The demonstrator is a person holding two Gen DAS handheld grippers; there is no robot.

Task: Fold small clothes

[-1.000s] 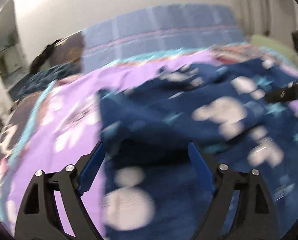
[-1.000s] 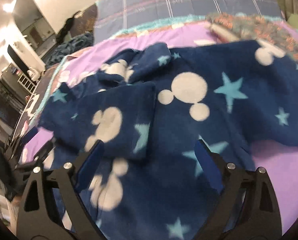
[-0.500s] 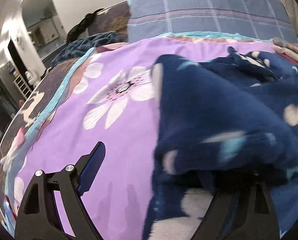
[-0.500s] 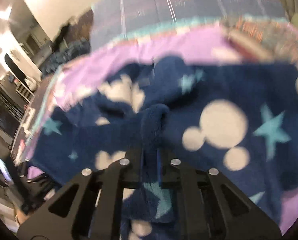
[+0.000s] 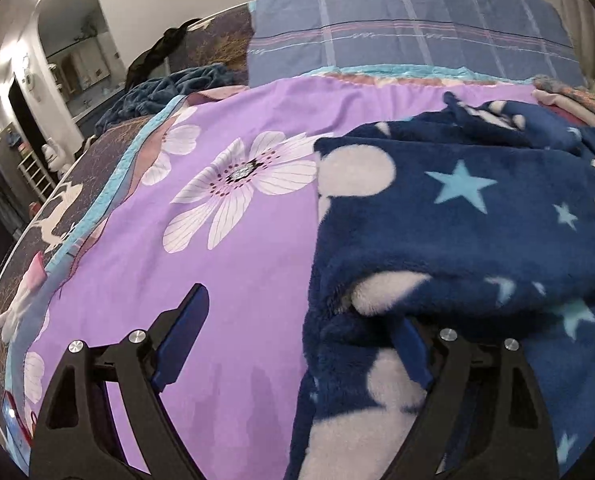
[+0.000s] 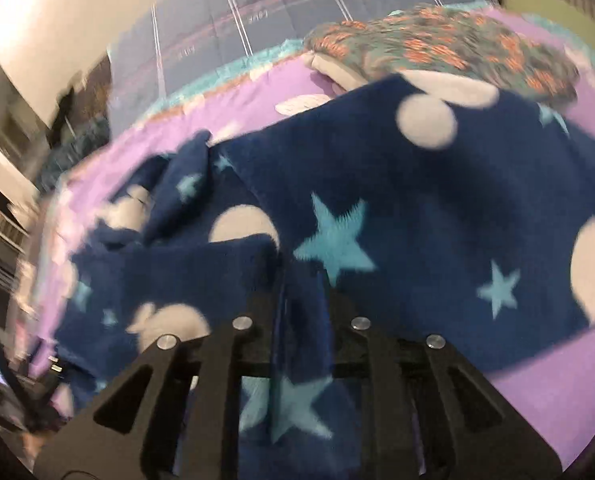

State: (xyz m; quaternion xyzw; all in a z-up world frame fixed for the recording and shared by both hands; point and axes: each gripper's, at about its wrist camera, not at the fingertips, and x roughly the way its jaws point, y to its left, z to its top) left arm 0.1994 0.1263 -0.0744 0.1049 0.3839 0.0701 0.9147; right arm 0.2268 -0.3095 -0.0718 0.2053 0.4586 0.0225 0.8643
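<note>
A navy fleece garment (image 5: 477, 220) with white blobs and light blue stars lies on the purple flowered bedspread (image 5: 237, 260). It also fills the right wrist view (image 6: 417, 200). My left gripper (image 5: 301, 344) is open at the garment's left edge; its left finger (image 5: 185, 328) is over bare bedspread and its right finger (image 5: 411, 350) is tucked under a fold of fleece. My right gripper (image 6: 301, 300) is shut on a pinched fold of the garment, which runs back between its fingers.
A folded flowered cloth (image 6: 449, 44) lies beyond the garment at the far right. A blue plaid pillow (image 5: 409, 28) stands at the headboard. A dark blue blanket (image 5: 165, 88) is heaped at the far left. The bed's edge (image 5: 45, 240) runs along the left.
My right gripper closed on a fold of the fleece and is now carrying it right. My left gripper moved to the garment's left edge and stays open.
</note>
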